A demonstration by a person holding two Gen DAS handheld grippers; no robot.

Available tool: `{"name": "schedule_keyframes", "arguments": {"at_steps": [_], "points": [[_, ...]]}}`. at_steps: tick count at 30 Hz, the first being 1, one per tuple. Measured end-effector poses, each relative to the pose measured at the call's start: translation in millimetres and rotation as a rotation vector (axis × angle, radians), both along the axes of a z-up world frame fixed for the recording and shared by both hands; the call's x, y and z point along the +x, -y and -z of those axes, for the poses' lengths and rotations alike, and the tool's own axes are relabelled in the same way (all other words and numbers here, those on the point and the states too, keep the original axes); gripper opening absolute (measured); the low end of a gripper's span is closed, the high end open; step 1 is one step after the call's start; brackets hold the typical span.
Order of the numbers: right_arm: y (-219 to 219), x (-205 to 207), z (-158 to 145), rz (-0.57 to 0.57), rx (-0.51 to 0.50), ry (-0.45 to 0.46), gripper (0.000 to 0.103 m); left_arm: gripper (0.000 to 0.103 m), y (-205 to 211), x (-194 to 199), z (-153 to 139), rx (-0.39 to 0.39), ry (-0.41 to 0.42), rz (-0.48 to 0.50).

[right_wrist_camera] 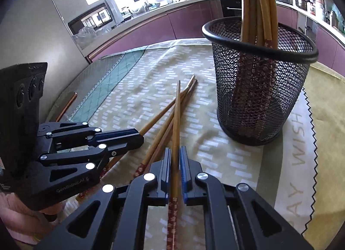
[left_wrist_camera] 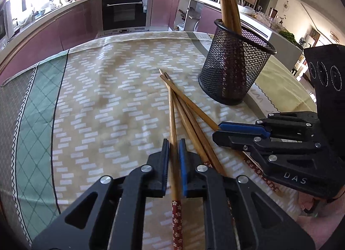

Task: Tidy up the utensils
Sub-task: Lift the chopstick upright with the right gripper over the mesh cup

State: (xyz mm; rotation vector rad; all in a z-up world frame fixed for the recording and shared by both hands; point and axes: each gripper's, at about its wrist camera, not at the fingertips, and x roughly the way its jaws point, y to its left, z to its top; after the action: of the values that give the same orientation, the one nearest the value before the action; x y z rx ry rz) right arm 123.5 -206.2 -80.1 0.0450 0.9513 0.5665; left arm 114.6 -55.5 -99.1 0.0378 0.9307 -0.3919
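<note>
Loose chopsticks (left_wrist_camera: pixel 183 107) beside mesh holder (left_wrist_camera: pixel 232 73)

the letters "das" are printed in white on the black body of the right gripper (left_wrist_camera: pixel 217 135). "wish" and, below it, "ay" are woven into the pale border of the tablecloth (right_wrist_camera: pixel 299 133). a white brand mark on the left gripper (right_wrist_camera: pixel 140 136) is read only partly as "genrobot".

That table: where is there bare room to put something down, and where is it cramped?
The cloth is bare between its green border and the loose chopsticks, back to the far edge. It is crowded from the chopsticks to the mesh cup, where the left gripper and right gripper each pinch a chopstick.
</note>
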Motion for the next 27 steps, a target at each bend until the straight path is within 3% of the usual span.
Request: {"name": "schedule_keyframes", "arguments": {"at_steps": [6, 9, 27], "points": [[-9.1, 4.9, 0.4, -0.012, -0.013, 0.006, 0.008, 0.018, 2.7, 10.1, 0.2, -0.001, -0.001, 0.004], [-3.8, 2.7, 0.9, -0.012, 0.004, 0.005, 0.006, 0.008, 2.1, 11.6, -0.9, -0.005, -0.005, -0.012], [25.5, -25.8, -45.3, -0.022, 0.095, 0.125, 0.006, 0.007, -7.3, -8.4, -43.6, -0.121, 0.059, 0.014]]}}
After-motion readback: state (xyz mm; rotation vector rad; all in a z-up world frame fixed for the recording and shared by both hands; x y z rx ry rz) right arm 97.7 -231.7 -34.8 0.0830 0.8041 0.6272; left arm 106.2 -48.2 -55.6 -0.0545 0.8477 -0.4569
